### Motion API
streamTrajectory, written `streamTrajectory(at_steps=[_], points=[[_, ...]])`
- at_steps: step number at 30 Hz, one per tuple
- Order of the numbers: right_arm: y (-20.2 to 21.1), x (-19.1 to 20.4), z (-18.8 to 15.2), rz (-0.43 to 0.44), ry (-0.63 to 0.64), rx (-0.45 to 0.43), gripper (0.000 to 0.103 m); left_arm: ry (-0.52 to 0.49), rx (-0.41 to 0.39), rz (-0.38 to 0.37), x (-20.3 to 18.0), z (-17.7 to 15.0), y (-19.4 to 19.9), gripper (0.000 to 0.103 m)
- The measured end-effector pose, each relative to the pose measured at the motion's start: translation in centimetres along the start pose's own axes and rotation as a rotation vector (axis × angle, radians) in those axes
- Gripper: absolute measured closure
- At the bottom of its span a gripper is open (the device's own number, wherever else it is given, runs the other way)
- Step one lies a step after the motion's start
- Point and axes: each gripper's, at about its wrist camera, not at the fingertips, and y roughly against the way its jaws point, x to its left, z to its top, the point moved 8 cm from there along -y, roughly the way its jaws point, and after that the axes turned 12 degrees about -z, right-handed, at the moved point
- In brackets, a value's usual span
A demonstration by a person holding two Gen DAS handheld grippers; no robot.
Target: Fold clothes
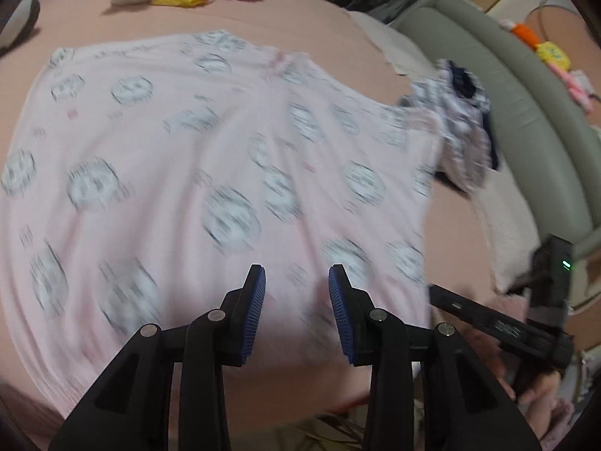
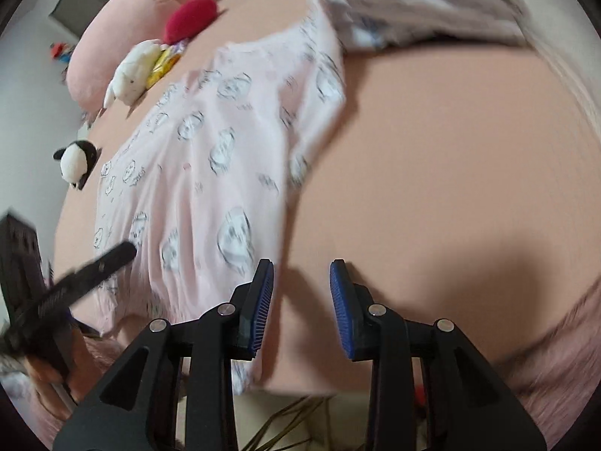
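Motion blur smears the prints on the pink garment (image 1: 210, 158), so I cannot read what they depict. The striped cloth (image 2: 420, 3) beyond it runs off the top edge in my right view. My other tool (image 2: 75, 278) is only a dark blur at the left there.

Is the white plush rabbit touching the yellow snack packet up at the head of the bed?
Touching. In the right wrist view the white plush rabbit lies against and partly over the yellow snack packet, with no bedsheet showing between them; the left wrist view agrees.
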Motion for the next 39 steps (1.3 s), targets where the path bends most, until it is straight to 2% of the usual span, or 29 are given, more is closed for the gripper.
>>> streamTrajectory(at_steps=[3, 6, 10, 14, 17, 22, 25, 27, 28, 29, 31, 33, 38, 39], points=[[0.7, -0.3, -0.8, -0.006, 0.016, -0.015, 0.071, -0.137, 0.079, 0.107, -2.0, -2.0, -2.1, 0.066], [0.7, -0.8, -1.6, -0.014, 0.02, -0.017, 0.071, -0.202, 0.083, 0.14, -3.2, -2.4, -2.8, 0.066], [1.3, -1.2, -2.2, -0.006, 0.043, -0.019, 0.071, -0.171, 0.029, 0.077, -4.2, -2.0, -2.2, 0.066], [1.6, -1.9, -2.5, -0.045, 0.068, -0.051, 0.071, -0.198, 0.03, 0.037, -5.7, -1.7, -2.8, 0.066], [2.2, -2.8, -2.4, -0.053, 0.058, -0.075, 0.071, -0.276, -0.012, 0.102, -7.5, -1.3, -2.7, 0.066], [2.3, -3.6, -2.1, -0.031, 0.032, -0.076, 0.07, -0.277, 0.097, -0.019, -9.4, -3.2, -5.2, 0.066], [2.0, -3.5, -1.9, -0.025, 0.028, -0.067, 0.07, -0.33, 0.167, 0.054, -9.1, -5.0, -7.4, 0.066], [1.9, -3.2, -1.8, -0.027, 0.038, -0.068, 0.07, -0.349, 0.171, 0.097, -8.7, -5.2, -7.9, 0.066], [1.8, -3.1, -1.8, -0.028, 0.043, -0.068, 0.07, -0.352, 0.168, 0.11, -8.6, -5.1, -7.8, 0.074], [1.8, -2.9, -1.7, -0.029, 0.048, -0.069, 0.07, -0.341, 0.157, 0.127, -8.2, -4.8, -7.6, 0.086], [1.7, -2.6, -1.6, -0.031, 0.059, -0.069, 0.07, -0.289, 0.133, 0.11, -7.5, -4.2, -7.0, 0.096], [1.6, -2.3, -1.5, -0.03, 0.068, -0.071, 0.07, -0.222, 0.099, 0.094, -6.3, -3.4, -6.0, 0.098], [1.4, -1.7, -1.1, -0.017, 0.079, -0.075, 0.07, -0.042, 0.016, -0.033, -4.1, -1.5, -3.7, 0.098], [1.3, -1.6, -1.0, -0.012, 0.079, -0.075, 0.07, -0.021, -0.001, -0.033, -3.6, -1.1, -3.3, 0.098]])
